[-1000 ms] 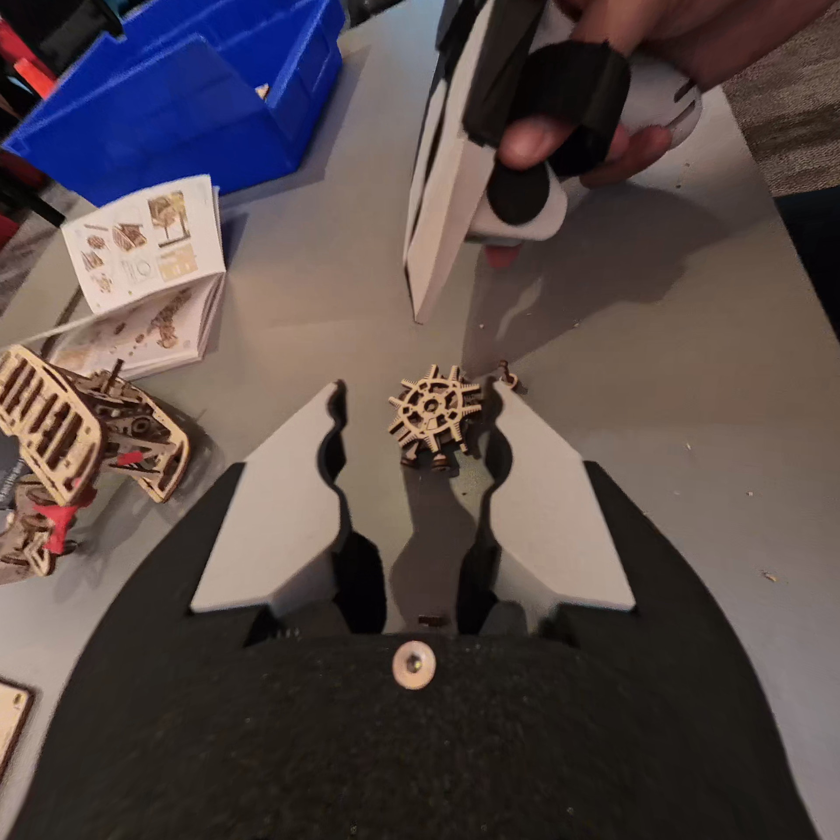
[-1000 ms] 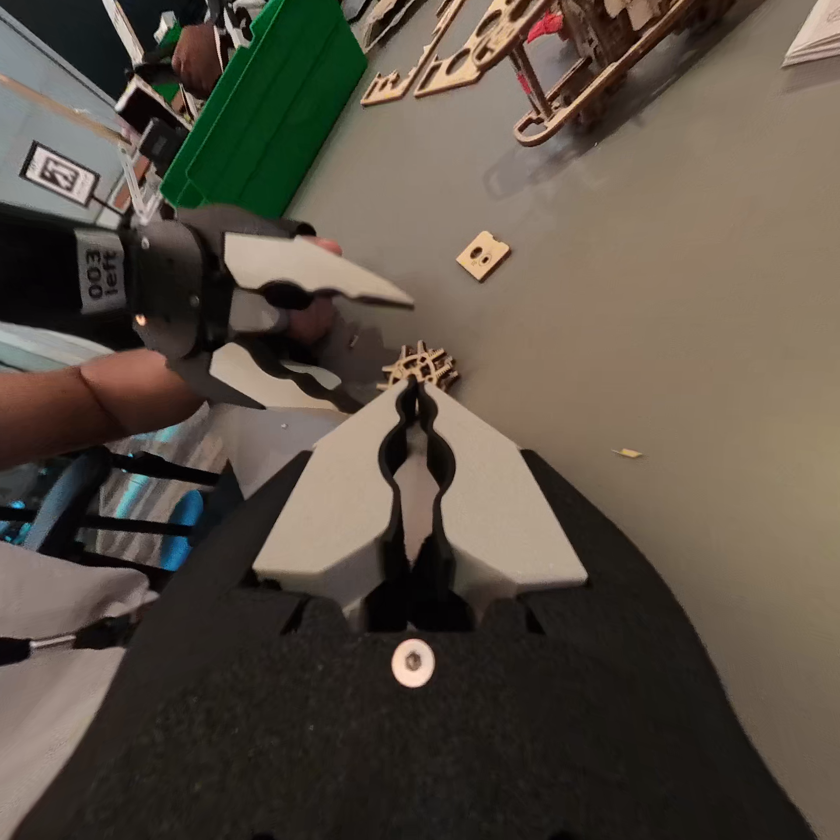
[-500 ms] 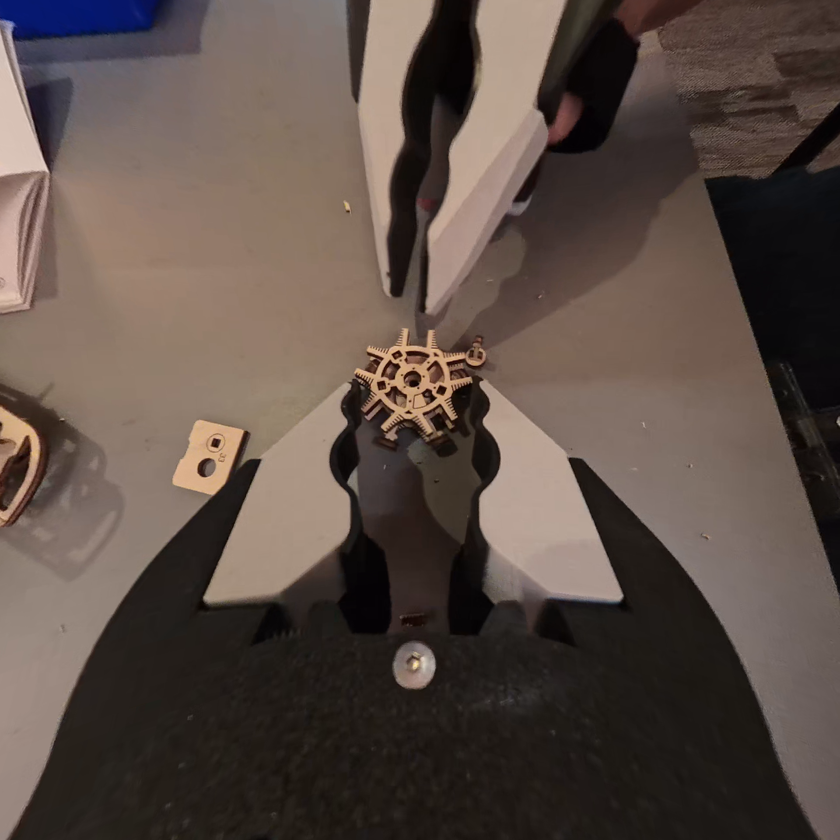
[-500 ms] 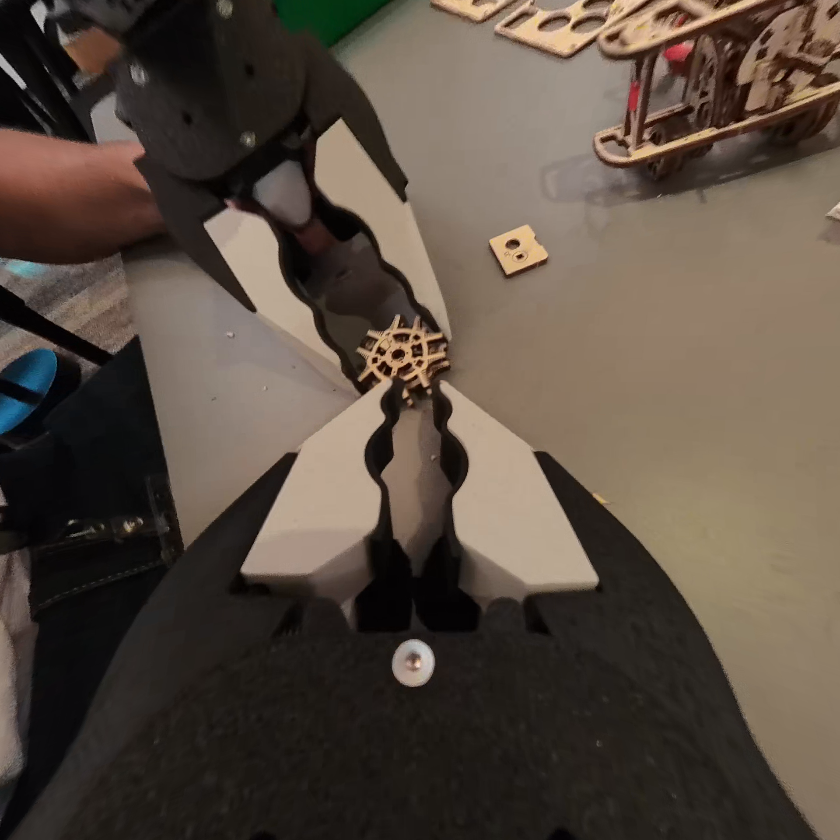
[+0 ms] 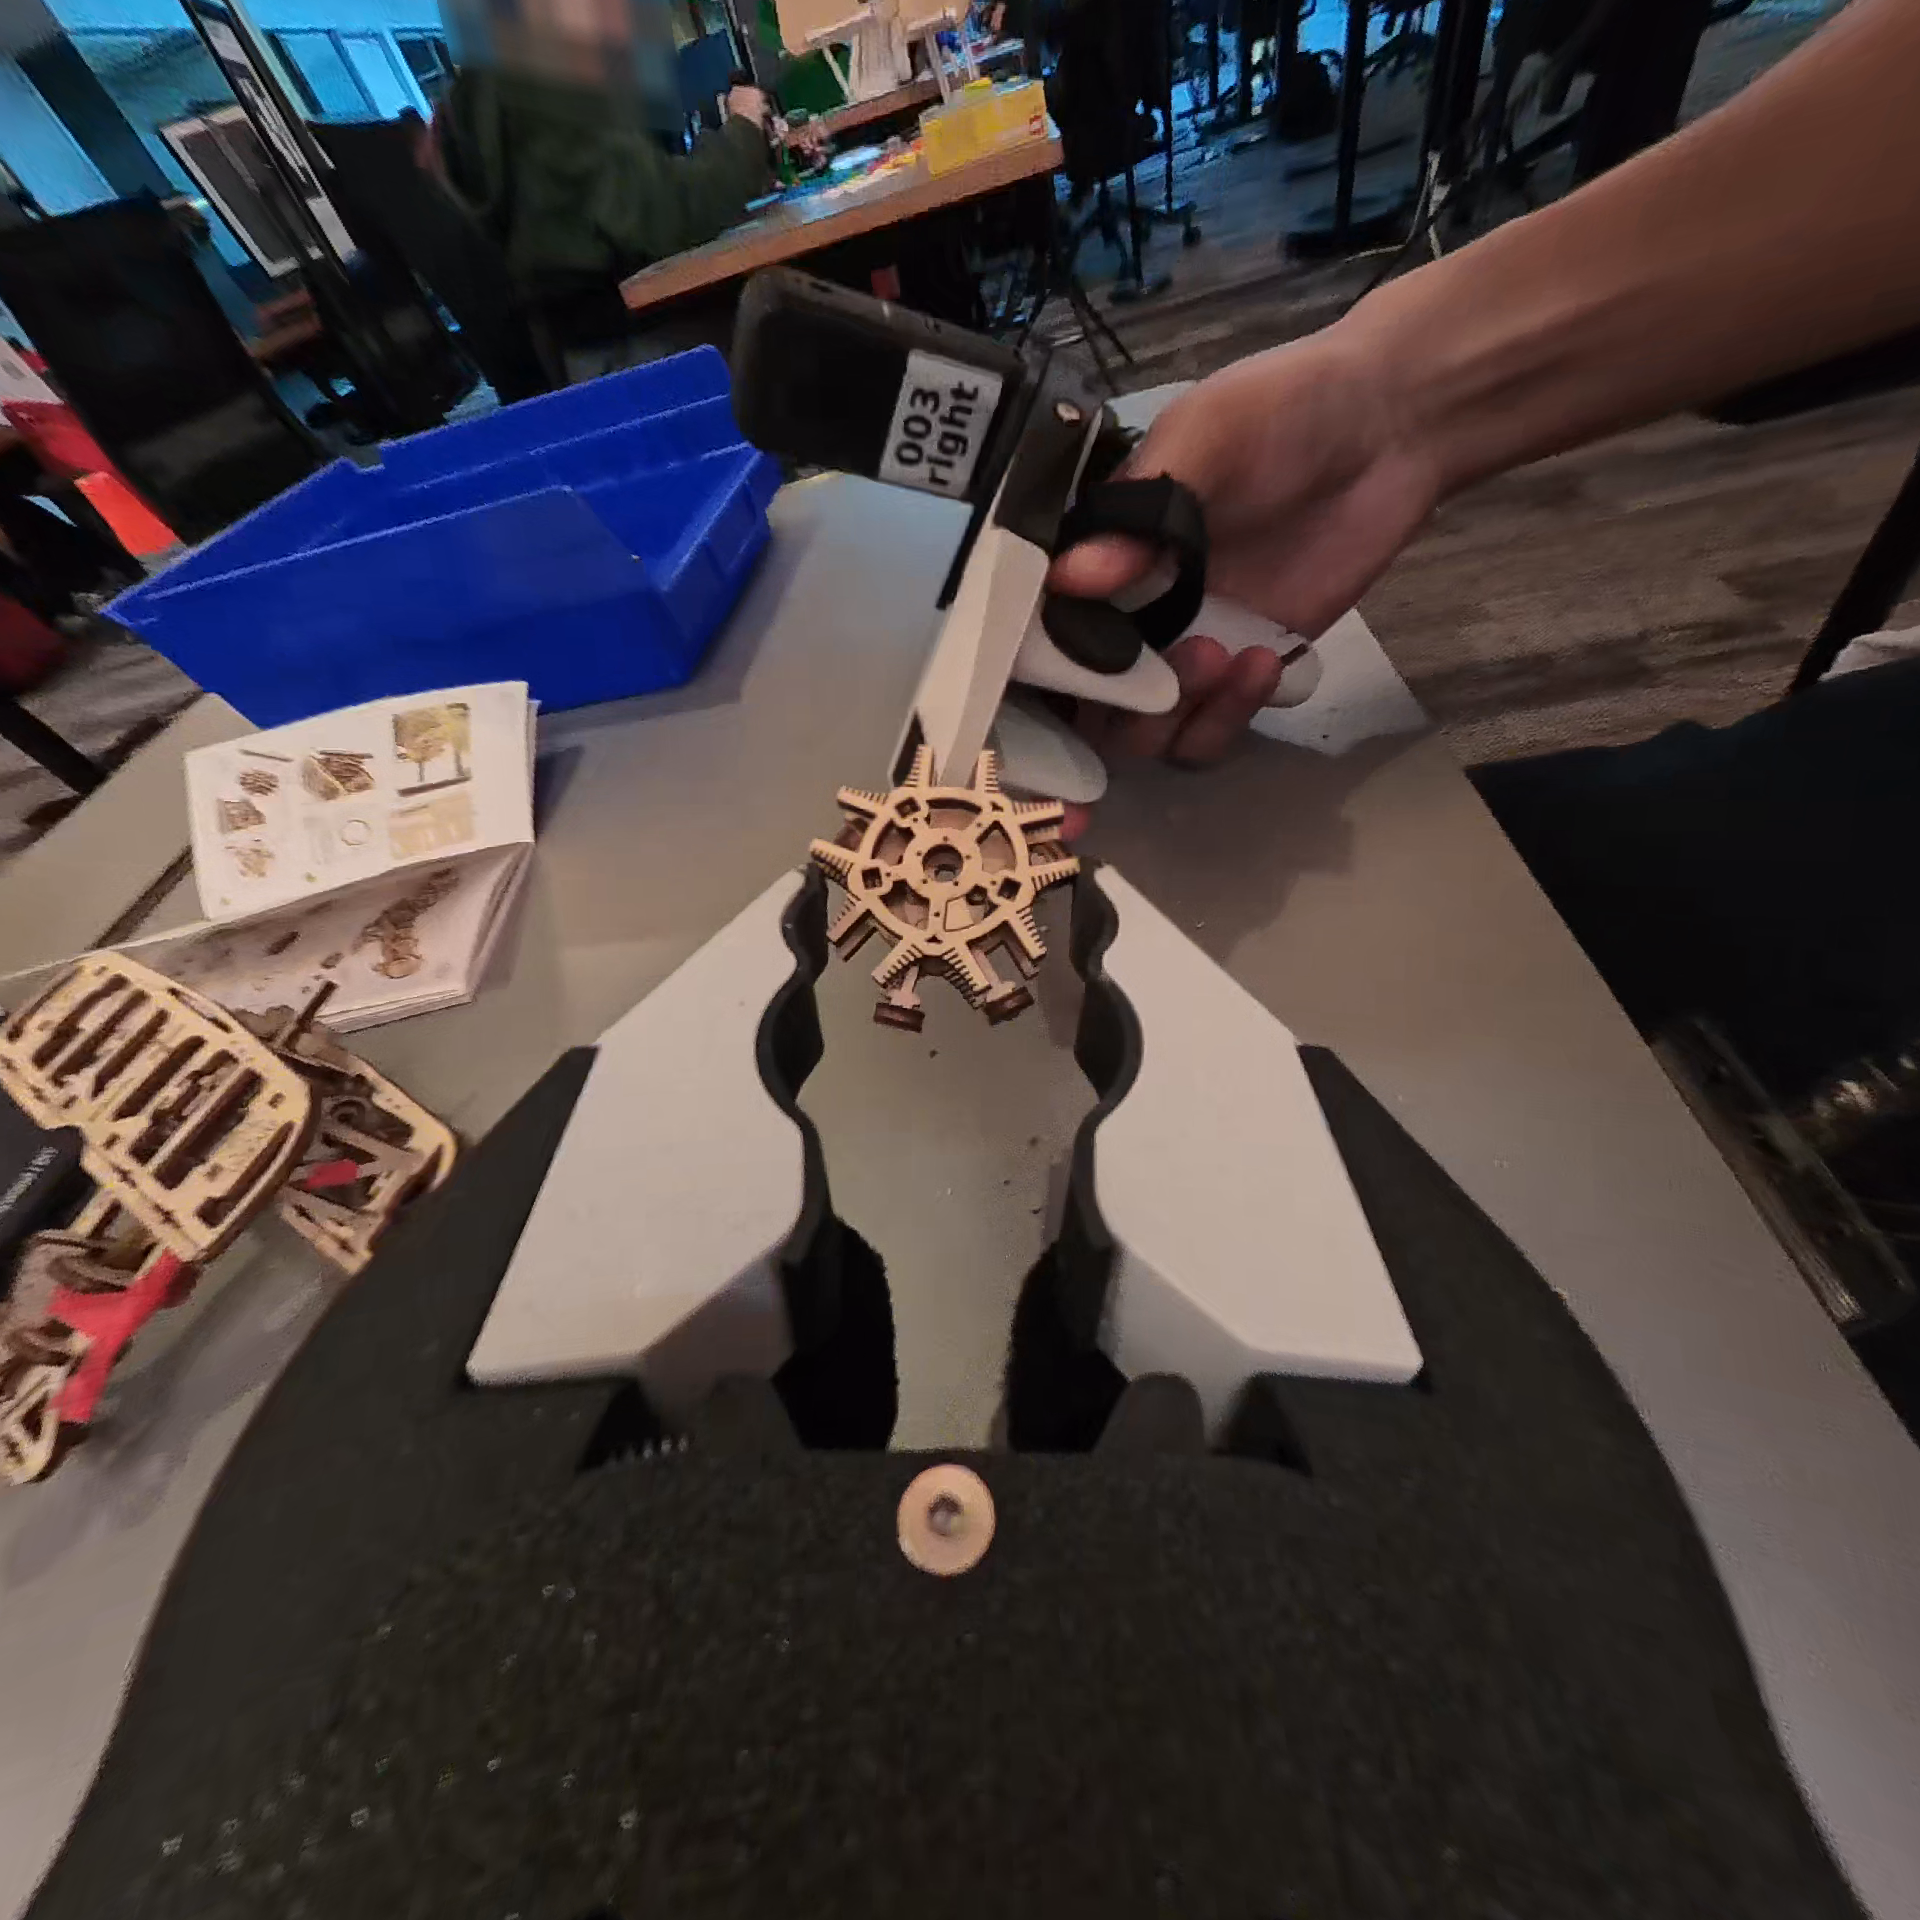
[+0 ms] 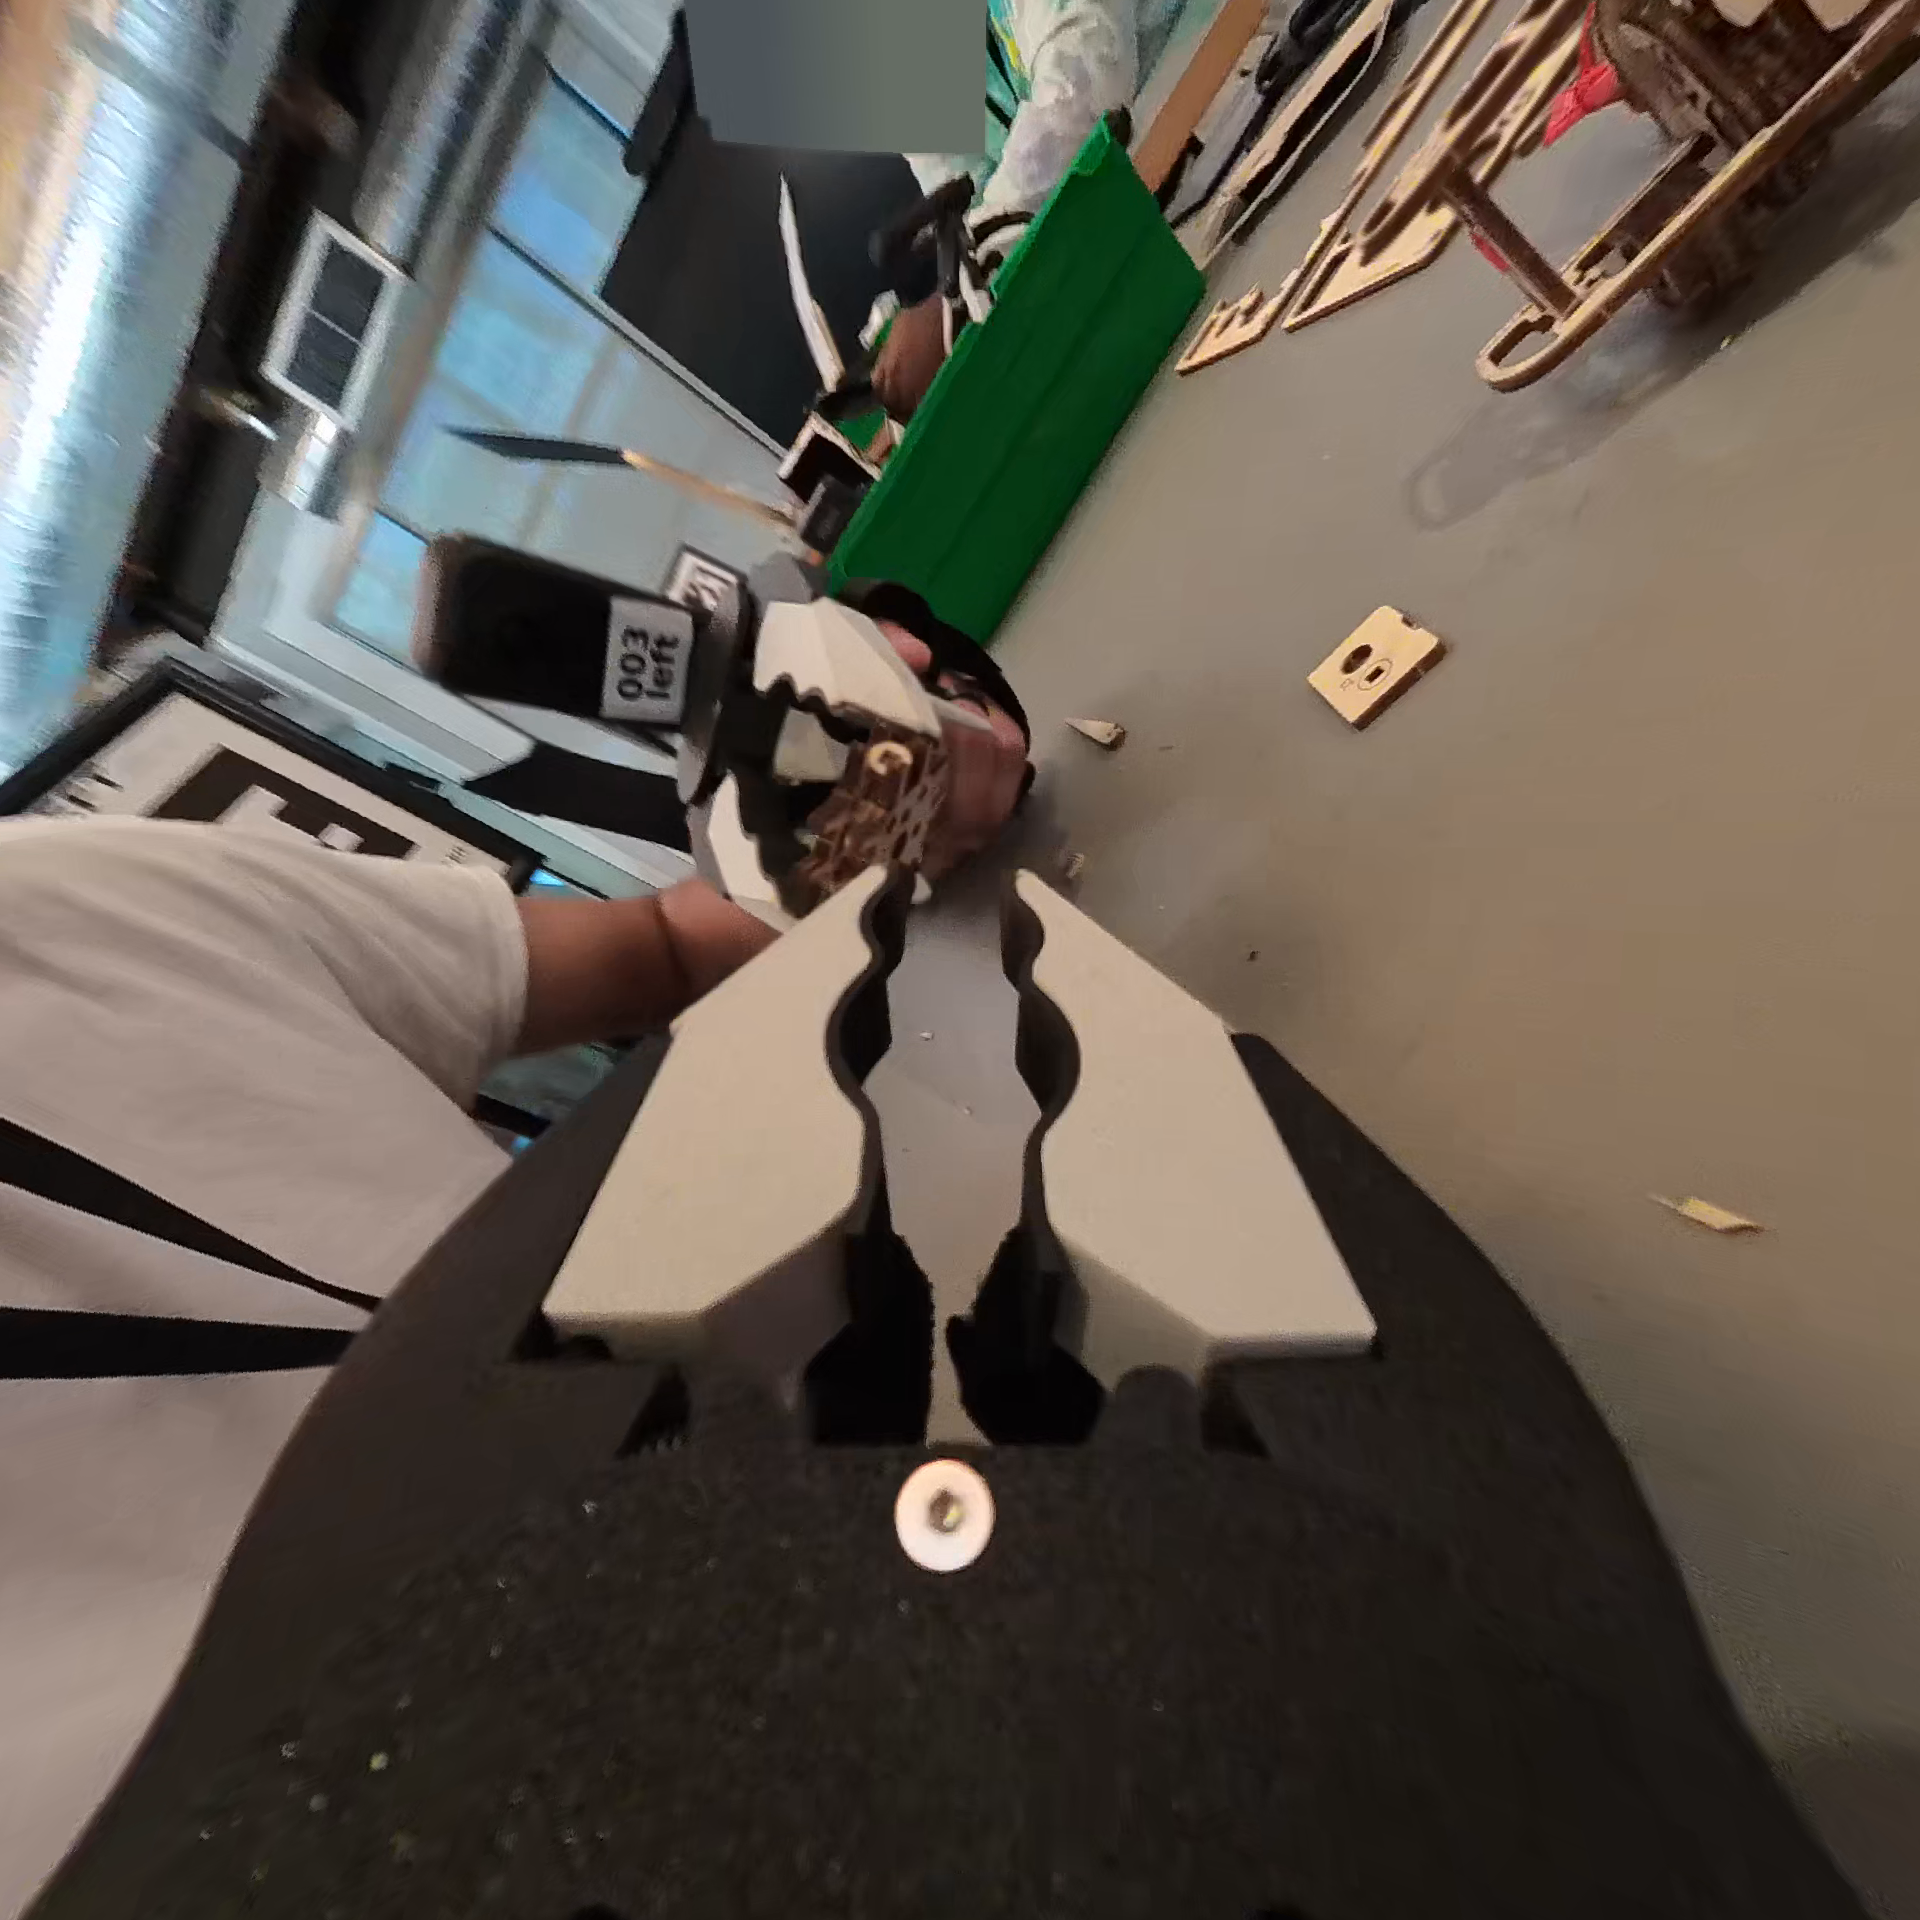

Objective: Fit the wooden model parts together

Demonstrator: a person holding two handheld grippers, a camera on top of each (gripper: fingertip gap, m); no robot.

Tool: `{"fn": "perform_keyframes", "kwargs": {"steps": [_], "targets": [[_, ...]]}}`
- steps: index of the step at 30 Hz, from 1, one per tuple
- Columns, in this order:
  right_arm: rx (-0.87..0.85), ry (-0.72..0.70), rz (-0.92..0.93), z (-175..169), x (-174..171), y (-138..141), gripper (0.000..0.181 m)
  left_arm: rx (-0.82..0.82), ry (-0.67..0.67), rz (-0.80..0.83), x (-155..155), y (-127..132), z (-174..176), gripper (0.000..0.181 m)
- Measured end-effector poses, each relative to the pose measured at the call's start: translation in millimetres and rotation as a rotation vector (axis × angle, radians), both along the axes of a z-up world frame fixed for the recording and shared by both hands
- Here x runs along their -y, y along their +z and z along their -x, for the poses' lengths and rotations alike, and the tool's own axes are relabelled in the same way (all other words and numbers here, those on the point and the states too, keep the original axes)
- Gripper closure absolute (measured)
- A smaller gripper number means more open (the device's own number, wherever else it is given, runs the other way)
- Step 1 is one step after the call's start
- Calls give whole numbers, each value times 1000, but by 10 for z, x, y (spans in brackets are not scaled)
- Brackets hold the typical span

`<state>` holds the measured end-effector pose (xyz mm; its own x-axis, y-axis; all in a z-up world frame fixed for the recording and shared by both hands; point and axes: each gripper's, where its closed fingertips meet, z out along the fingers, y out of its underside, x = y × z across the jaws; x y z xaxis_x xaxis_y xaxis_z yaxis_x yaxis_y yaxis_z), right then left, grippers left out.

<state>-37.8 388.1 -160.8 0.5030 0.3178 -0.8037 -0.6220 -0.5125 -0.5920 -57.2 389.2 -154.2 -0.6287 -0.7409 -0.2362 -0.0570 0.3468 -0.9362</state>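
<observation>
gear wheel (image 5: 943,891): pale laser-cut wood, ribbed radial spokes, round centre hole
pose: upright, lifted off the table (image 5: 1455,1039)

two claw-mounted cameras, close above the worktop (image 5: 1455,987)
they face each other; both show the spoked wooden wheel (image 5: 943,883).

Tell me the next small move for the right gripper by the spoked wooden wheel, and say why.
Probably ease the right gripper a touch toward the spoked wooden wheel so its fingers straddle a spoke, then close. The left gripper is clamped across the wheel, holding it off the grey table, while the right one is open, tips at the wheel's far edge, gripping nothing.
</observation>
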Motion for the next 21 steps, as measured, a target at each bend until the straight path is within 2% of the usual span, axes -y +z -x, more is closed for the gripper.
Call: {"fn": "perform_keyframes", "kwargs": {"steps": [4, 11, 13, 14, 18, 21], "targets": [[-141, 57, -3, 126, 7, 80, 163, 39, 5, -58, 0, -7, 3, 136], [-196, 46, 15, 146, -11, 59, 167, 76, 20, -123, 0, -17, 1, 137], [-221, 49, -3, 165, -3, 86, 174, 67, 20, -124, 1, -31, 0, 137], [-213, 49, -6, 169, 2, 80, 179, 57, 23, -134, -1, -55, -3, 137], [-201, 53, 7, 159, -2, 74, 169, 10, 38, -155, 5, -141, -36, 137], [-157, 34, 17, 154, -18, 28, 171, 14, 36, -164, -9, -151, -29, 137]]}}
